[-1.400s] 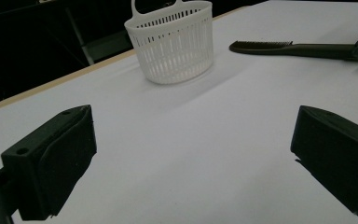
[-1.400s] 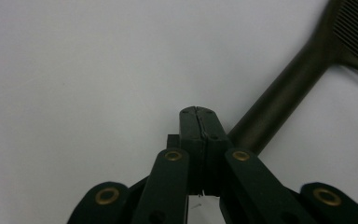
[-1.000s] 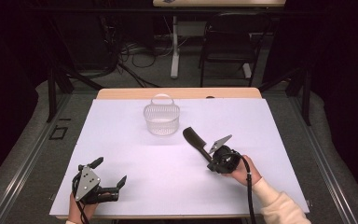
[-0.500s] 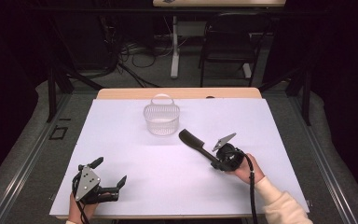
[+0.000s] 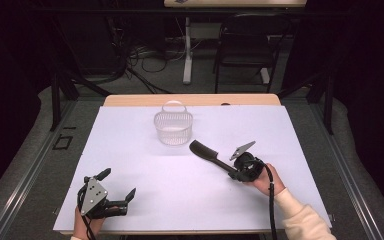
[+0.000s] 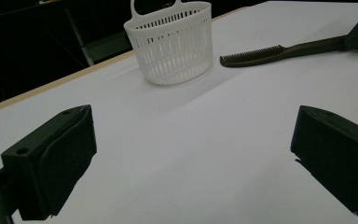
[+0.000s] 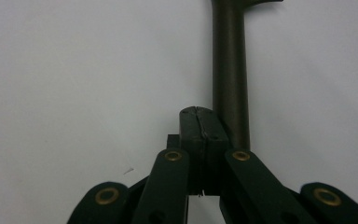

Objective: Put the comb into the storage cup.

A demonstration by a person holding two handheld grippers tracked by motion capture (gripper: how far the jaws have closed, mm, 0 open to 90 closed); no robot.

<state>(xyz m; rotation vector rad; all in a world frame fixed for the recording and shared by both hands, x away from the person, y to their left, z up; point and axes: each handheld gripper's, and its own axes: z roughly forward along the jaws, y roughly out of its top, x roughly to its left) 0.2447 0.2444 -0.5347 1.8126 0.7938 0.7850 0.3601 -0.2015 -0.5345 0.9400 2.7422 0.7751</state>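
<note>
1. Comb (image 5: pixel 210 155): dark, long-handled, lying across the white bench (image 5: pixel 290 135) right of centre. Its toothed head is at the 10 o'clock end, its handle at the 4 o'clock end. The head stops just short of the basket, at the basket's 4 o'clock side, and does not touch it.
2. Right tongs (image 5: pixel 233 173): at about 4 o'clock on the bench, held in the person's right hand (image 5: pixel 266 181) and pointing toward 10 o'clock along the comb. In the right gripper view the tongs (image 7: pixel 200 122) are fully closed, pad against pad. The comb handle (image 7: pixel 229 60) runs toward 12 o'clock, right against the 3 o'clock side of the closed pads. Whether the handle is pinched cannot be told.
3. Left tongs (image 5: pixel 117 182): at about 7 o'clock on the bench, low over the near edge, held in the left hand (image 5: pixel 86 226). In the left gripper view the tongs (image 6: pixel 186 154) gape wide, with bare bench between the pads.
4. Basket (image 5: pixel 173 131): white, slatted, upright, with a loop handle, at 12 o'clock from the bench centre. In the left gripper view the basket (image 6: pixel 172 46) stands at 12 o'clock ahead, and the comb (image 6: pixel 270 53) is at 1 o'clock beside it.
</note>
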